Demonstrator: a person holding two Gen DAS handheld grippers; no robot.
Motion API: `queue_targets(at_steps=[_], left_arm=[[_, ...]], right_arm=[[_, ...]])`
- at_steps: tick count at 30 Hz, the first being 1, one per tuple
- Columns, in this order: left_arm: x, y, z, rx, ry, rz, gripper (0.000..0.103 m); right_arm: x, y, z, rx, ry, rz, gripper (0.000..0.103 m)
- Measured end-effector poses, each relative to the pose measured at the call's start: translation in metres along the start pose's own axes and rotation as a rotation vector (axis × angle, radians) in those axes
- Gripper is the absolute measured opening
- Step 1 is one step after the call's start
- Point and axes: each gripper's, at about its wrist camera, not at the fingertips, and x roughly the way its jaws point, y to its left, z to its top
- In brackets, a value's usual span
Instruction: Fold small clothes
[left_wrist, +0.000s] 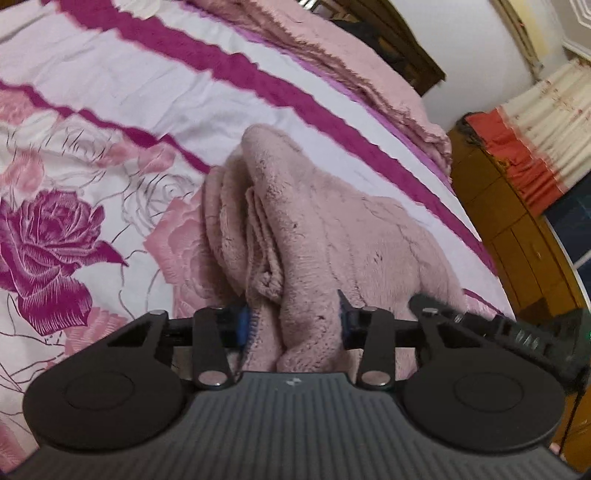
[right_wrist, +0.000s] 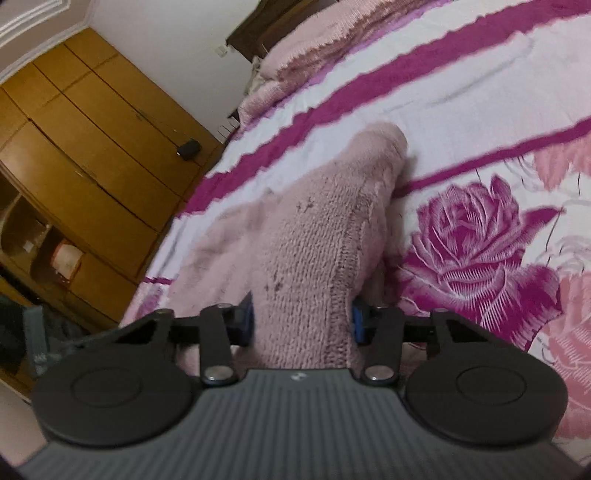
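Observation:
A small pink knitted garment (left_wrist: 317, 221) lies bunched on the bed, and both grippers hold it. In the left wrist view my left gripper (left_wrist: 293, 325) is shut on a thick fold of it, with the blue pads pressed on either side. In the right wrist view my right gripper (right_wrist: 301, 321) is shut on another part of the same pink garment (right_wrist: 317, 236), which stretches away from the jaws toward a rounded end resting on the sheet. The other gripper (left_wrist: 517, 332) shows at the right edge of the left wrist view.
The bed has a white sheet with magenta stripes and roses (right_wrist: 480, 236). A folded pink blanket (left_wrist: 369, 74) lies at the head of the bed. A wooden wardrobe (right_wrist: 92, 147) stands beside the bed. Curtains (left_wrist: 546, 122) hang beyond it.

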Motion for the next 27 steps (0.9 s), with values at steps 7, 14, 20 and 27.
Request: queue_targets(at_steps=[7,14,20,27], left_arm=[[-0.020,-0.035,-0.017,0.018,0.014,-0.084,0.044],[-0.036,-0.083,-0.061,0.027,0.062,-0.175,0.043],[-0.048,-0.115,-0.108,0.064,0.123,-0.194,0.044],[-0.038,-0.125,-0.149,0.229,0.172,-0.004,0.045]], right_arm=[[-0.054,0.015,0.008,0.051,-0.030,0.042,0.048],[-0.127,0.011,-0.007,0.068,-0.046,-0.001,0.048],[-0.181,-0.004,-0.037,0.058,-0.047,-0.054,0.048],[-0.160,-0.046,-0.072,0.069,0.046,-0.224,0.055]])
